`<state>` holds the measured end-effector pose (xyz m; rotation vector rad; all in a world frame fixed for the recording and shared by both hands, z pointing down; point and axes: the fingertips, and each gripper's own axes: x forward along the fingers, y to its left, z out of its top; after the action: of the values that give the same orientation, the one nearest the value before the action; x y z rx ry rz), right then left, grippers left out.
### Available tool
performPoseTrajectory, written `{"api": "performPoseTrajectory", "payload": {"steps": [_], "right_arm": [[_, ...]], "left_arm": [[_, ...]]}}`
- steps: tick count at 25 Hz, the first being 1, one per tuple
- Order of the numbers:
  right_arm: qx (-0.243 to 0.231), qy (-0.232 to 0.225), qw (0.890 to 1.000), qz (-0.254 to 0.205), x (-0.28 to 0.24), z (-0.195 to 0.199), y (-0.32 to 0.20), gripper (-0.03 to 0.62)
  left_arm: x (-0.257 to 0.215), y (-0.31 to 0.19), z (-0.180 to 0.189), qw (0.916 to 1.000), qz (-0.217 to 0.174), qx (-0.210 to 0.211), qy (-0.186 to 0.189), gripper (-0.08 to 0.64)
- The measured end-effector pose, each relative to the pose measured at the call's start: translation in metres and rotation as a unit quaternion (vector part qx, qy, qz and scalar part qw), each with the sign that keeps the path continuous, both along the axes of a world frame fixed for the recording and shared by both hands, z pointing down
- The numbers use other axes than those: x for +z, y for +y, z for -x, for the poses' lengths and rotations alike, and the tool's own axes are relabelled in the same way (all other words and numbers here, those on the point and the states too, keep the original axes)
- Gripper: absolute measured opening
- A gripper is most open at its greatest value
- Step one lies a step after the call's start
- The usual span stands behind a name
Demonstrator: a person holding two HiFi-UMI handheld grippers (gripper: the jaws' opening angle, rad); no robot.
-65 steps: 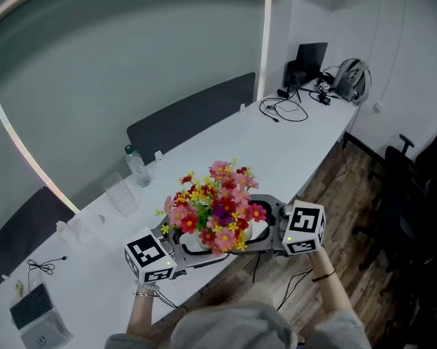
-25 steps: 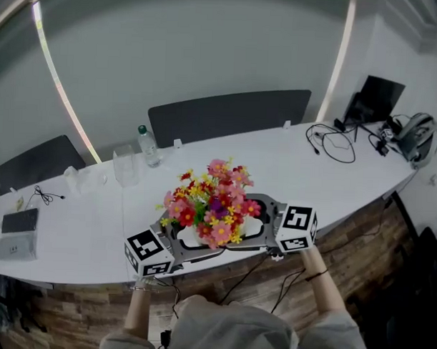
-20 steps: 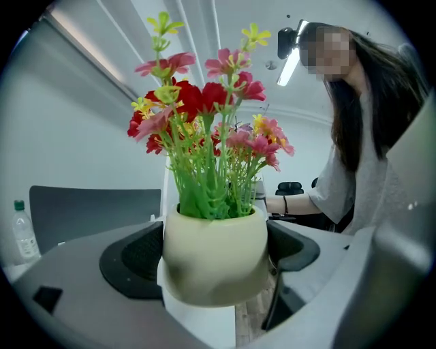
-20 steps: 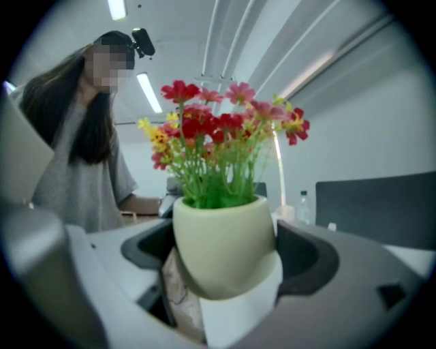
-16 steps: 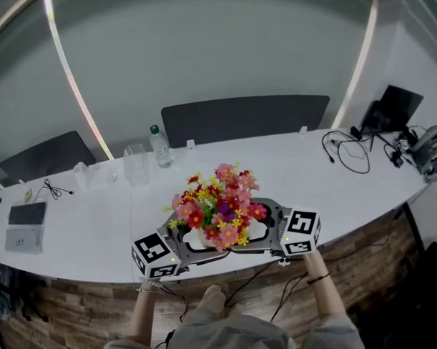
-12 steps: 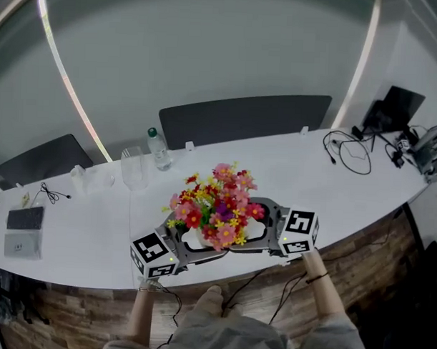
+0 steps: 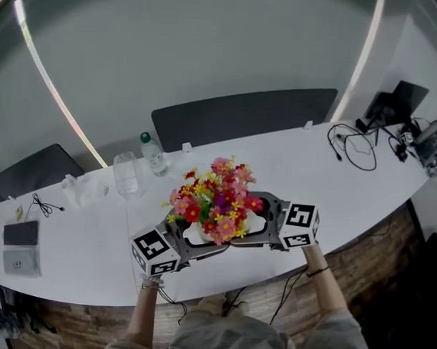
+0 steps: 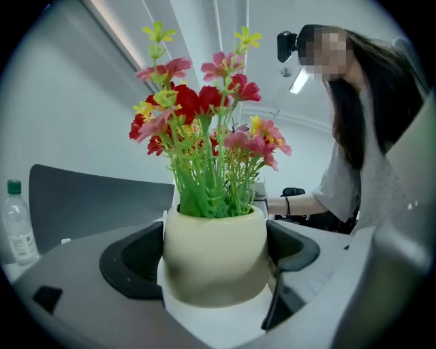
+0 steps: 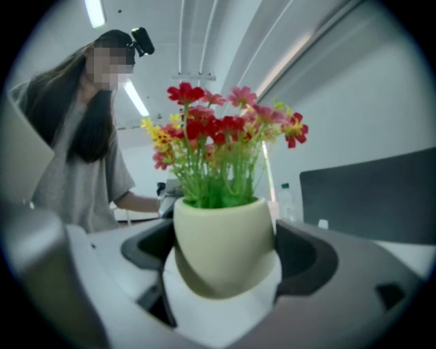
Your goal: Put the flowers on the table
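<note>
A cream pot (image 7: 202, 238) of red, pink and yellow artificial flowers (image 7: 214, 200) hangs over the near part of the long white table (image 7: 325, 185). My left gripper (image 7: 190, 241) grips it from the left and my right gripper (image 7: 257, 227) from the right, both shut on the pot. In the left gripper view the pot (image 8: 214, 252) fills the gap between the dark jaw pads of the left gripper (image 8: 214, 272), with a person behind. The right gripper view shows the same pot (image 9: 225, 249) wedged in the right gripper (image 9: 225, 276). Whether the pot's base touches the table is hidden.
A water bottle (image 7: 152, 155), a clear glass (image 7: 125, 174) and crumpled plastic (image 7: 82, 190) stand at the back left. Cables (image 7: 357, 143), a black screen (image 7: 394, 105) and a bag (image 7: 434, 140) are at the right end, a small device (image 7: 20, 245) far left. Dark chairs (image 7: 242, 115) line the far side.
The view has swung from along the table to square on, and the pot, still held by both grippers, now sits further in over the table's near edge.
</note>
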<state>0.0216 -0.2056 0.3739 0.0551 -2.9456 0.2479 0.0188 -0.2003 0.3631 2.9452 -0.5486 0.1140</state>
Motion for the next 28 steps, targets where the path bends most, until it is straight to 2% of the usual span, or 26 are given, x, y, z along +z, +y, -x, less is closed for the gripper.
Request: {"api": "performPoseTrajectory", "payload": {"steps": [11, 17, 28], "right_arm": [[0.006, -0.007, 1.0, 0.026, 0.035, 0.019, -0.051, 0.459], [0.002, -0.017, 0.999, 0.044, 0.062, 0.022, -0.08, 0.459], [-0.002, 0.0, 0.999, 0.032, 0.116, 0.025, -0.116, 0.459]], "left_arm": [[0.034, -0.051, 0.021, 0.9998, 0.017, -0.007, 0.004, 0.462], [0.06, -0.081, 0.024, 0.9994, 0.029, -0.017, -0.007, 0.462], [0.116, -0.117, 0.026, 0.9987, 0.034, -0.018, -0.034, 0.462]]}}
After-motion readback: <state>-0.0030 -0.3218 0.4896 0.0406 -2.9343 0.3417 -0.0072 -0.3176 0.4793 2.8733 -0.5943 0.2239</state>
